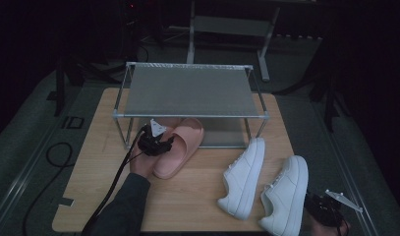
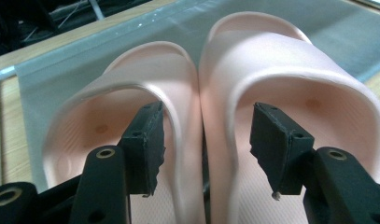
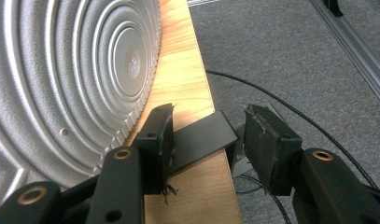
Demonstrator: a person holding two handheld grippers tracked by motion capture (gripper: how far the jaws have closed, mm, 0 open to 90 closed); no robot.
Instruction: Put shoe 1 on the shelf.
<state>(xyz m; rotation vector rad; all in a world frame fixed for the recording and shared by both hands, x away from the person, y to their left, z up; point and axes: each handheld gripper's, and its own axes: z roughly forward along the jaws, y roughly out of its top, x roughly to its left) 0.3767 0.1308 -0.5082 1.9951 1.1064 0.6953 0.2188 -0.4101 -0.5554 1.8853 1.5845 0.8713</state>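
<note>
Right now the left gripper stands with jaws apart, straddling the touching inner walls of the pink slides, whose long axes run away from it under the wire shoe rack. Across the table, the right gripper idles open beside the white sneakers.

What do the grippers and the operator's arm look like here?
Both are black two-jaw units. The left gripper has flat, rough-edged black pads on arms with brass-ringed screw holes; the right gripper matches. In the high view each carries a grey three-cornered plate on top. A black cable trails along the dark grey sleeve.
</note>
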